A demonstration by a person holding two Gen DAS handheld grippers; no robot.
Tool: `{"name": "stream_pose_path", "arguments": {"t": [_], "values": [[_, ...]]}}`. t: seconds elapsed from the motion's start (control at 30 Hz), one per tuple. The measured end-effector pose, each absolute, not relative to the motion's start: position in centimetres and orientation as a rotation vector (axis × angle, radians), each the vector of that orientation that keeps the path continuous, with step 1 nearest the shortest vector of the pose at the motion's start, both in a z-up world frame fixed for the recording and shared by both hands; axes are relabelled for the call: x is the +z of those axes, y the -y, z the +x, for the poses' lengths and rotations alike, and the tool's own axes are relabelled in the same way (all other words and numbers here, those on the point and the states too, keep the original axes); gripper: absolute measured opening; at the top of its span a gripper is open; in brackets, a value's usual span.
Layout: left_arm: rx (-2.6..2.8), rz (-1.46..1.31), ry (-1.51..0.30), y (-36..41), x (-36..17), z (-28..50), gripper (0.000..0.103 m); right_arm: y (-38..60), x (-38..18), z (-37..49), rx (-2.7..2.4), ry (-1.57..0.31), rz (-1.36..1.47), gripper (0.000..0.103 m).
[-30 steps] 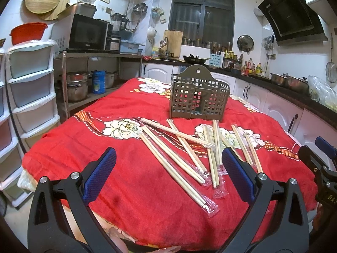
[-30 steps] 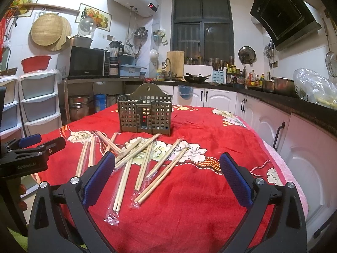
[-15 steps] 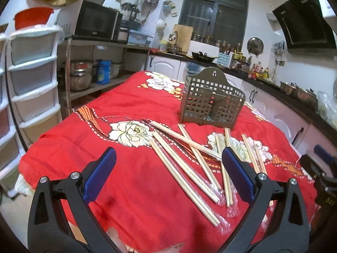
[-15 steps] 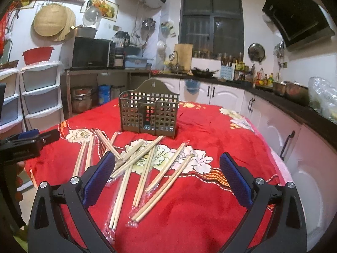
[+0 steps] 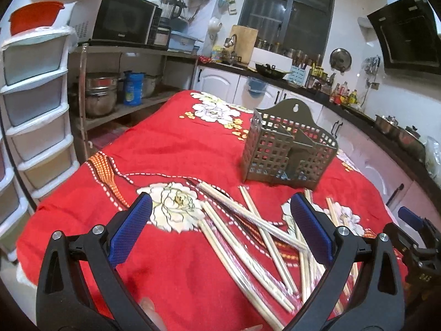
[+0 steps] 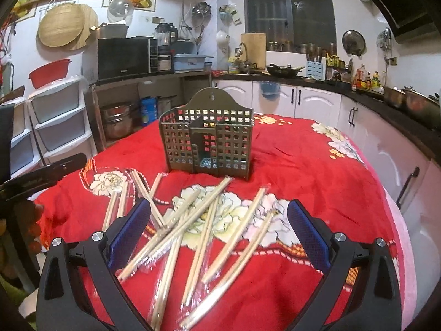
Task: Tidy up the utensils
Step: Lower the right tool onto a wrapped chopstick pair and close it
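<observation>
I have both the left gripper [image 5: 220,230] and right gripper [image 6: 219,231] spread wide, empty. Nothing is sorted: wrapped chopsticks [image 6: 209,220] lie scattered just ahead, the holder [image 6: 206,143] beyond them looks empty.

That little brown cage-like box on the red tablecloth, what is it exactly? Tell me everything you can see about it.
The utensil holder is a dull olive-brown basket, plastic by the look of it, with walls pierced by square holes. A taller arched back panel carries one hanging hole, and inner dividers split it into compartments. It stands upright on the red flowered tablecloth, open at the top, with no chopsticks in it. The wrapped chopsticks lie scattered in front of it; one pair's tip comes close to its base. Neither gripper touches it.
</observation>
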State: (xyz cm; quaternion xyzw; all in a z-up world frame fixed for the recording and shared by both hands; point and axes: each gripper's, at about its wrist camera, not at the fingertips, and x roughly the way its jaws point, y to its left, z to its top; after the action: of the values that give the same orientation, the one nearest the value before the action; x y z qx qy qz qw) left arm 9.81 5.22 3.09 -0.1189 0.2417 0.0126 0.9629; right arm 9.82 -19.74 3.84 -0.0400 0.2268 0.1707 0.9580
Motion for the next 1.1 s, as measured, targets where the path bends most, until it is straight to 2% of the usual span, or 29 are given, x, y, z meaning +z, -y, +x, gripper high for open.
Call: {"name": "stream_pose_path", "arguments": {"t": [0.6,0.77,0.87,1.0,1.1], "values": [[-0.102,-0.353,-0.764,-7.2,0.4,18.1,0.091,16.8,3.3,18.9,0.396,-0.581,-0.156,0.097],[-0.135,-0.421,-0.826,-8.2,-0.8,19.8,0.074,16.5,2.2,21.2,0.406,-0.646,-0.156,0.095],[-0.145,-0.461,-0.864,-8.5,-1.6,20.7,0.064,16.3,1.4,22.3,0.402,-0.684,-0.167,0.09],[-0.163,-0.498,-0.904,-8.8,-2.3,21.7,0.055,16.4,0.3,23.7,0.392,-0.742,-0.145,0.078],[-0.168,-0.542,-0.948,-9.2,-3.3,22.5,0.052,16.5,-0.3,24.7,0.391,-0.784,-0.122,0.075]]}}
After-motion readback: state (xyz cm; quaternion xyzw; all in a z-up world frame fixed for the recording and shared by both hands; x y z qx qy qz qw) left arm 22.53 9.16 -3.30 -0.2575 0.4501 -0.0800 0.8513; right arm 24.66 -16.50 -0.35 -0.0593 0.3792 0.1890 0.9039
